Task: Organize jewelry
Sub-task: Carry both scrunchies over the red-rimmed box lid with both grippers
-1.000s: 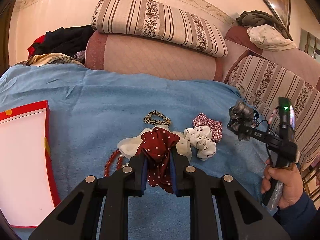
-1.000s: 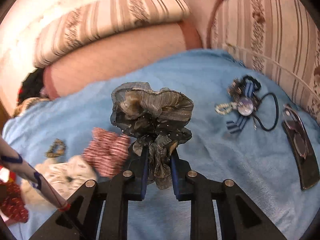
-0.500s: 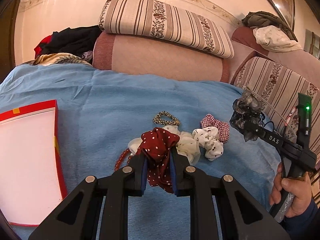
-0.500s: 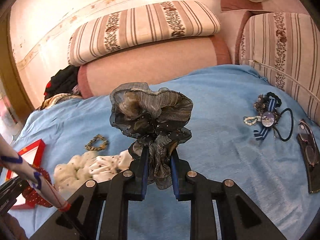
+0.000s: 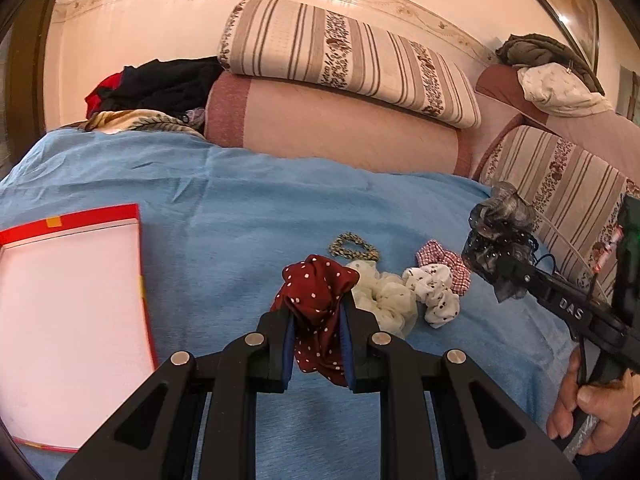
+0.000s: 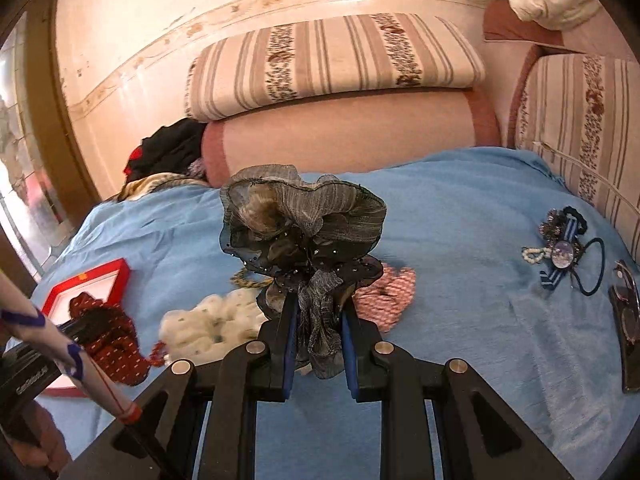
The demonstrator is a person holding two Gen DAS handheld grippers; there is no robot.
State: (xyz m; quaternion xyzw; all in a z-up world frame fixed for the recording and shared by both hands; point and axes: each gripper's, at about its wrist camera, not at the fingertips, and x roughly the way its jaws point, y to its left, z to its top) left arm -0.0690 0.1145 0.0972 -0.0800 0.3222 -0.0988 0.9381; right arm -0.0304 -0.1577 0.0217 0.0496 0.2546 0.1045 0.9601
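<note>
A dark red scrunchie with white dots (image 5: 318, 304) is being gripped between the blue pads of the left tool (image 5: 318, 338), which is closed on the fabric and is being held above the blue bedspread (image 5: 248, 216). A grey-and-black sheer scrunchie (image 6: 302, 226) is being clamped in the same way by the right tool (image 6: 318, 344), its ruffles being carried clear of the bed. In the left wrist view, the right tool is being held by a hand (image 5: 588, 412) at the right edge. On the bedspread just beyond the left tool, a cream scrunchie (image 5: 384, 294), a white scrunchie with dark spots (image 5: 434, 290), a red checked scrunchie (image 5: 444, 262) and a small gold-green hair tie (image 5: 354, 246) are lying close together. A red-rimmed tray with a white inside (image 5: 68, 316) is lying to the left of them, well apart. Further right, in the right wrist view, a blue striped bow ornament with beads (image 6: 560, 254) and a dark elastic loop (image 6: 596, 266) are lying together near a dark flat object (image 6: 628, 332). Striped cushions (image 5: 348, 60) are being stacked at the far side of the bed.
</note>
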